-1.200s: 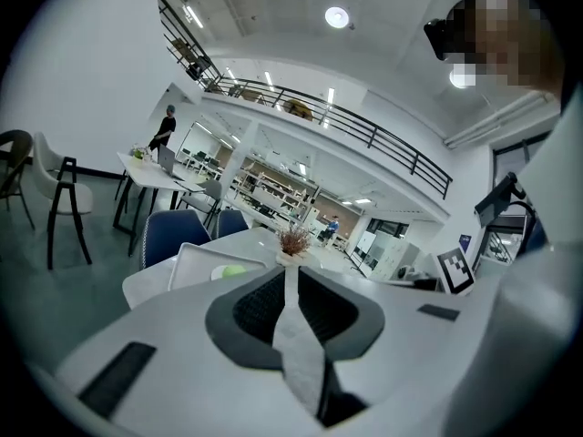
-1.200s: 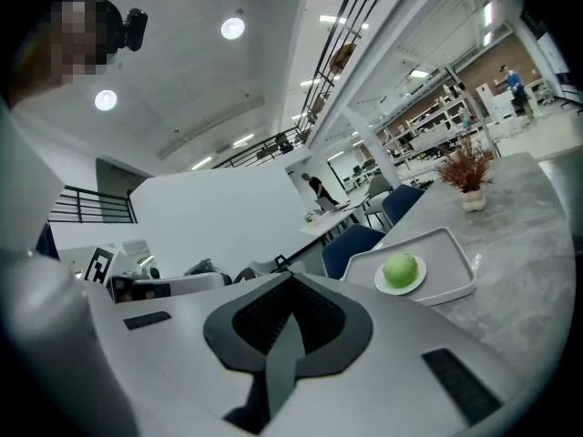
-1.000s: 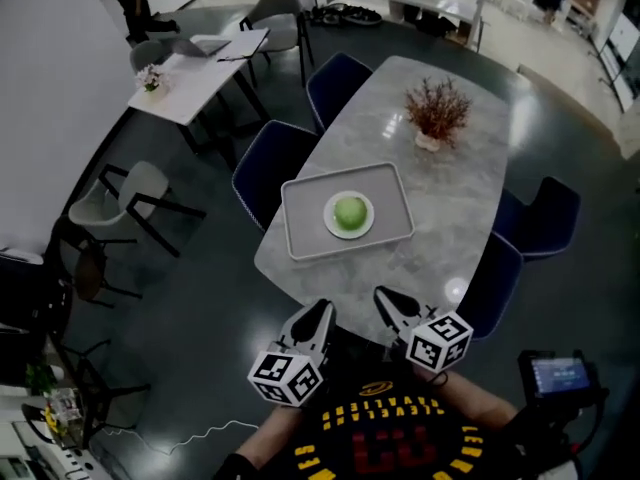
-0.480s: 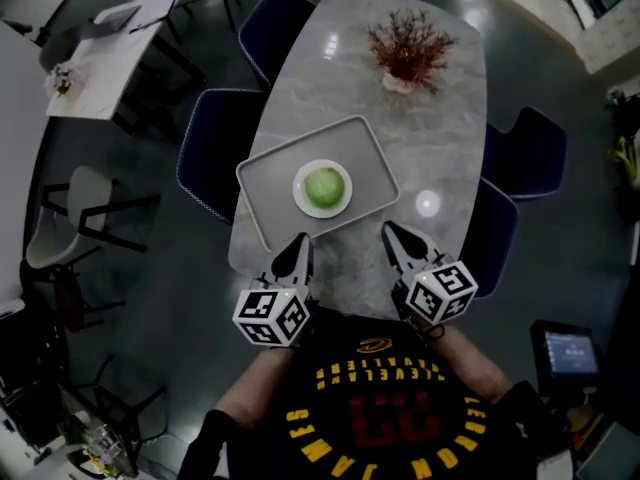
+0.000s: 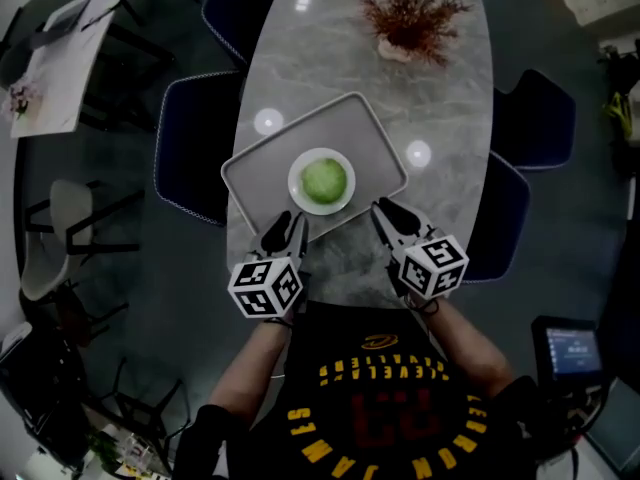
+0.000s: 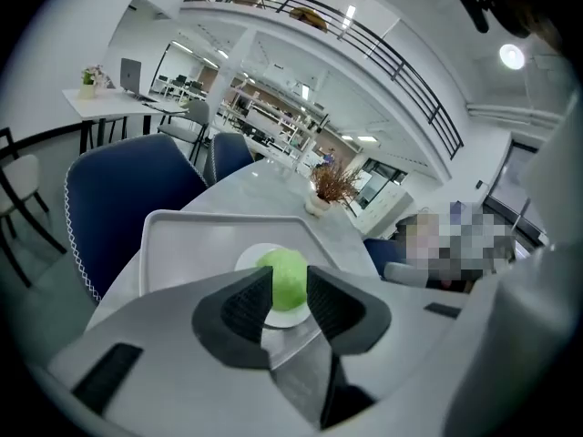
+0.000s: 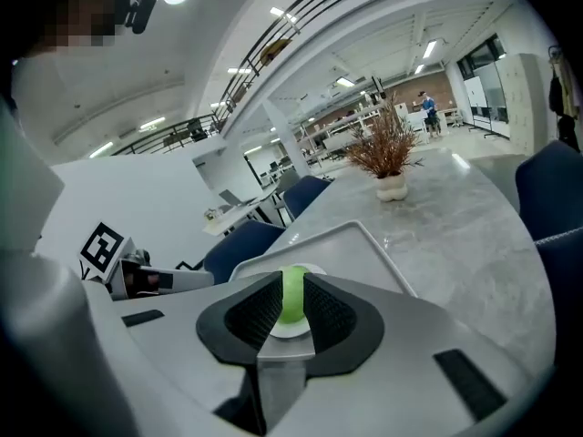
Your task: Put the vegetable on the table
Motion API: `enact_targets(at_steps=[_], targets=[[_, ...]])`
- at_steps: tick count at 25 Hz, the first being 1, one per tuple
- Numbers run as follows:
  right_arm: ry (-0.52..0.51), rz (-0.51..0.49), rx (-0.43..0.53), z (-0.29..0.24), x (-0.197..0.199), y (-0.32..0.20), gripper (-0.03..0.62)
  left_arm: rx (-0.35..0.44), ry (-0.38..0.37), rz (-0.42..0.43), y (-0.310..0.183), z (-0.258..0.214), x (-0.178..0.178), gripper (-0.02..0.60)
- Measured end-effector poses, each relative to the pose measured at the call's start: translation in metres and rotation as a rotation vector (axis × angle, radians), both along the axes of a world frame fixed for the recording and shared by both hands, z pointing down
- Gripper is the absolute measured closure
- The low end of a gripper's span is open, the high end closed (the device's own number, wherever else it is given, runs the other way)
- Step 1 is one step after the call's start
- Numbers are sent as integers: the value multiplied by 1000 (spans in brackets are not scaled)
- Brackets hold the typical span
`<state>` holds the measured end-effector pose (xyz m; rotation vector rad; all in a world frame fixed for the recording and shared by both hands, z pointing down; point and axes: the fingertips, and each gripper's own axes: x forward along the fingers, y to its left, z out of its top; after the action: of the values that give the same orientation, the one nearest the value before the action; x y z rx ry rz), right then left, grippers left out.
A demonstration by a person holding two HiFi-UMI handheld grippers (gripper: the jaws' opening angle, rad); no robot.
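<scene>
vegetable – green, round, on a white plate in the grey tray on the worktop | left tool – jaws spread, just been opening, nothing between them, at the tray's near rim | right tool – jaws apart, empty, beside the tray

My head view looks steeply down over the near edge of the tabletop; both gripper views look low across it, sharing the tray and plant
</scene>
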<state>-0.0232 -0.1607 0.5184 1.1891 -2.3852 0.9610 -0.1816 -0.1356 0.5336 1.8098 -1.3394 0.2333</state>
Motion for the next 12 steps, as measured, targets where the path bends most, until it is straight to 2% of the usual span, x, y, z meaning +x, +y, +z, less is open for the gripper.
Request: enact_targets(at_steps=[2, 6, 12], targets=[[38, 11, -36, 20, 0, -3, 522, -51, -4, 20, -3, 21, -4, 476], [87, -2, -116, 62, -6, -15, 522, -154, 54, -2, -12, 56, -14, 476], [168, -46, -223, 110, -18, -24, 522, -219, 54, 10, -29, 86, -19, 476]])
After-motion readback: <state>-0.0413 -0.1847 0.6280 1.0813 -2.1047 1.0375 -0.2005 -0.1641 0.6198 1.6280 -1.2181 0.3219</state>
